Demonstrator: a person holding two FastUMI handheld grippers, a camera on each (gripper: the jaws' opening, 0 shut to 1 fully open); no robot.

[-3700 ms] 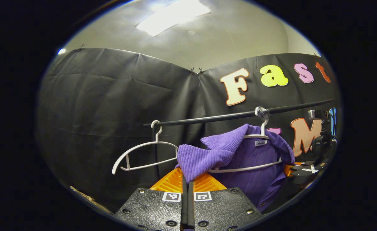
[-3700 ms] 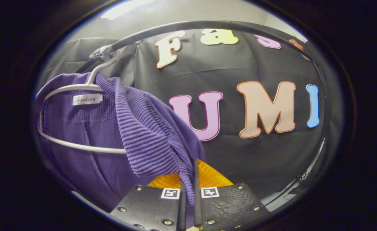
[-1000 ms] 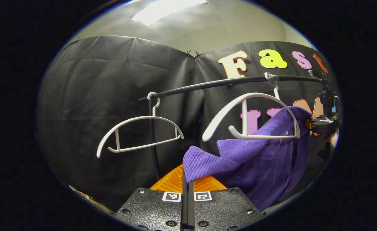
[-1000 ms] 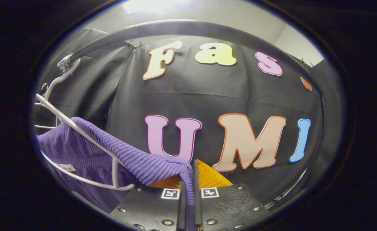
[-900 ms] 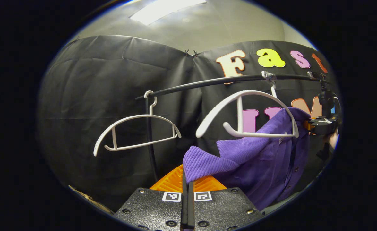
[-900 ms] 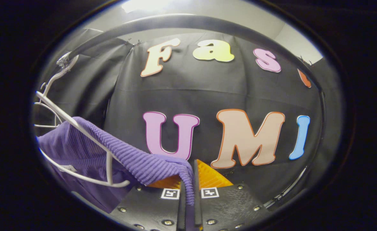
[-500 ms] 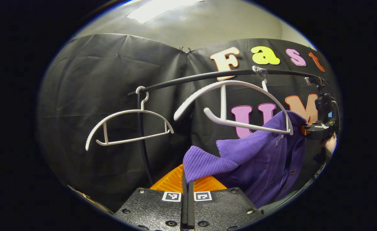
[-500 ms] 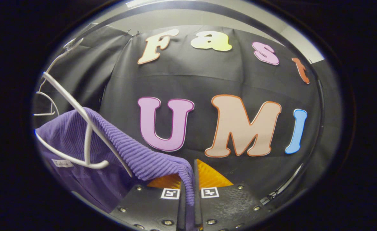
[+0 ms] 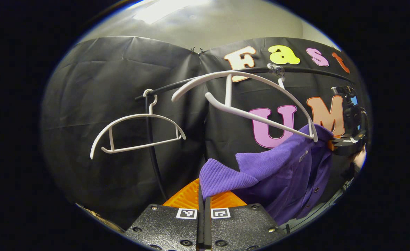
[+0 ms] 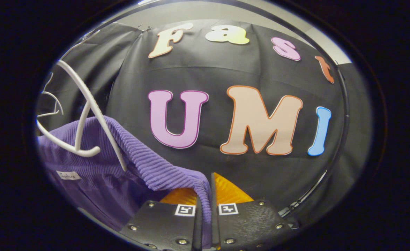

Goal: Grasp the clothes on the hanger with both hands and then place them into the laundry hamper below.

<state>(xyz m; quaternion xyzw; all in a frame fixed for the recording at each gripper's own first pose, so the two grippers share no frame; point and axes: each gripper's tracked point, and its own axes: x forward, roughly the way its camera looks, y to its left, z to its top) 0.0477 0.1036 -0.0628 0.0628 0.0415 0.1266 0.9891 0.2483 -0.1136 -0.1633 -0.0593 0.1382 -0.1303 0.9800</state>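
Tilted white hanger point(image 9: 246, 90) and black rail point(image 9: 205, 79) barring passage at twelve o'clock; second hanger point(image 9: 135, 134) crowding ten o'clock.

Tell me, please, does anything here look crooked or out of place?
Yes. The white hanger on the black rail is tilted steeply, one end swung up. Its lower end is caught in the purple garment, which both grippers grip. The empty hanger beside it hangs nearly level.

Black screwed hand-held gripper point(image 9: 203, 209), orange fingers point(image 9: 184, 197), square markers.
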